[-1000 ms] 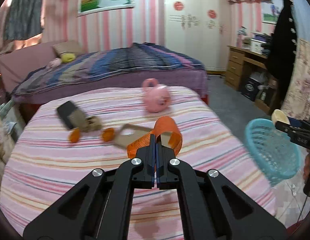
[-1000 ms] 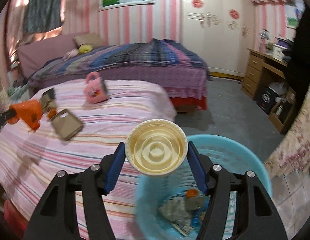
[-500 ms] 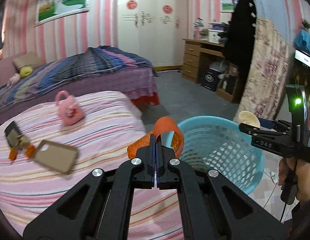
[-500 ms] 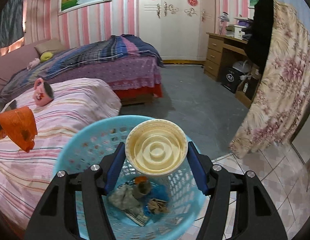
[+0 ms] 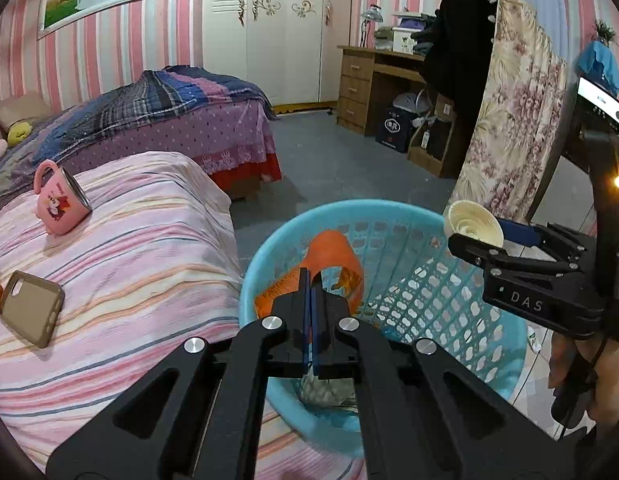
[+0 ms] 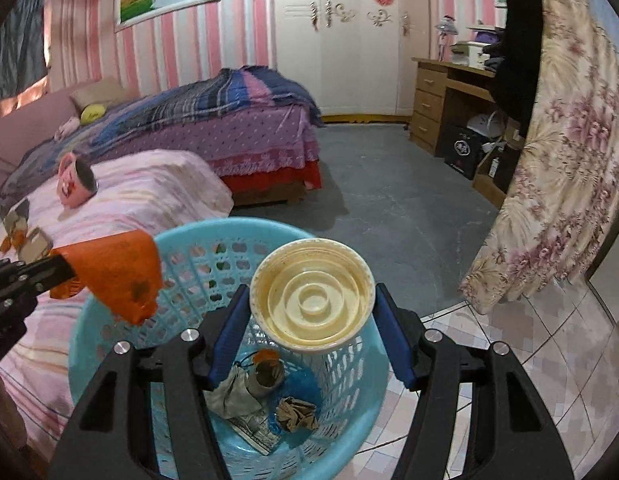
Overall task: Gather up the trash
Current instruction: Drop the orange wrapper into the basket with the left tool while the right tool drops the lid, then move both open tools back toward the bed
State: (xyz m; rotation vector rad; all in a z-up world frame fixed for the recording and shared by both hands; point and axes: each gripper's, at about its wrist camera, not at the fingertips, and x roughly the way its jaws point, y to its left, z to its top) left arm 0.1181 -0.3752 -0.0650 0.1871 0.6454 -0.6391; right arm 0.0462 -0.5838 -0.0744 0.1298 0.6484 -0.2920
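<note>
My left gripper (image 5: 311, 280) is shut on an orange plastic wrapper (image 5: 333, 256) and holds it over the near rim of the blue mesh basket (image 5: 449, 280). The wrapper (image 6: 117, 276) also shows in the right wrist view, hanging above the basket's left rim. My right gripper (image 6: 311, 308) is shut on a cream paper cup (image 6: 311, 300), bottom toward the camera, held above the basket (image 6: 109, 344). The cup (image 5: 475, 226) sits over the basket's far right rim in the left wrist view. Crumpled paper and other trash (image 6: 269, 396) lie in the basket.
A pink-striped bed (image 5: 129, 264) is left of the basket, with a pink mug (image 5: 59, 204) and a brown phone case (image 5: 29, 308) on it. A second bed (image 6: 229, 120), a wooden desk (image 6: 441, 100), a floral curtain (image 6: 561, 184) and grey floor lie beyond.
Both grippers swung right from the striped bed to over the basket. The wrapper and the cup stayed gripped and now hang above the basket opening.
</note>
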